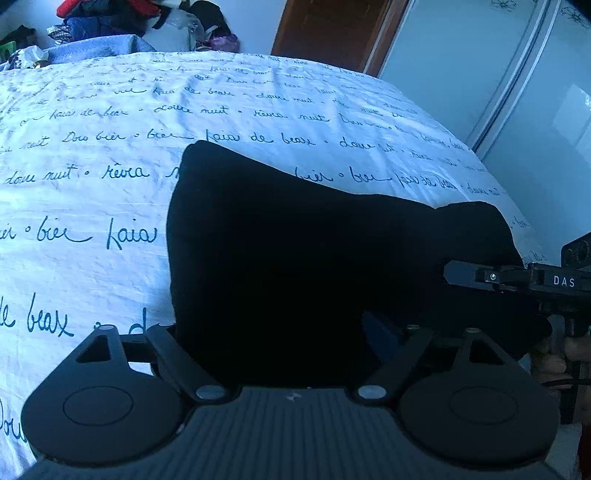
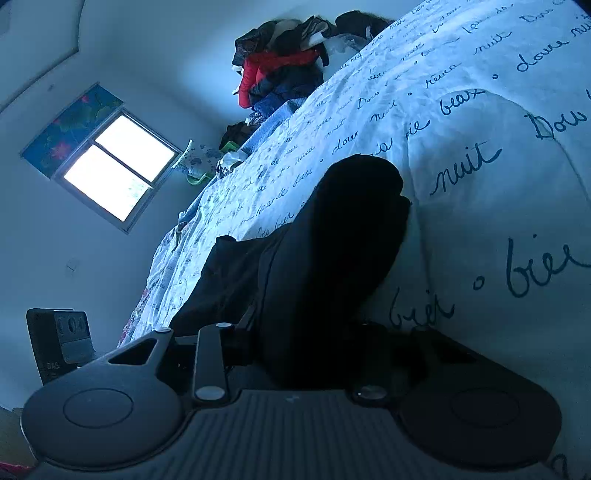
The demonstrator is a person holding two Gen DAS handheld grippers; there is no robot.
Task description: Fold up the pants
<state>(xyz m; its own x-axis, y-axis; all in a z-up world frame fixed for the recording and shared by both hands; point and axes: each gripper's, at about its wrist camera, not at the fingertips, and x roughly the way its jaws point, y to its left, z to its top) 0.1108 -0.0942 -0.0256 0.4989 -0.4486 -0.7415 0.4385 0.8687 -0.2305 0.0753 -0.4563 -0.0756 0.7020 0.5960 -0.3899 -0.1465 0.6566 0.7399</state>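
Black pants (image 1: 295, 251) lie bunched on a white bedsheet (image 1: 92, 206) printed with blue handwriting. My left gripper (image 1: 271, 343) hovers over their near edge with its fingers wide apart. One finger is beside the cloth and the other above it, and neither presses on it. From the right, my right gripper (image 1: 465, 275) reaches onto the right end of the pants. In the right wrist view a thick fold of the pants (image 2: 332, 240) fills the gap of the right gripper (image 2: 310, 332), which is shut on it. The fingertips are dark against the cloth.
A pile of clothes (image 1: 110, 22) sits at the far end of the bed. A brown door (image 1: 332, 29) and pale wardrobe doors (image 1: 517, 92) stand beyond the bed's right edge. A bright window (image 2: 114, 166) is on the wall. A hand (image 1: 554, 358) holds the right gripper.
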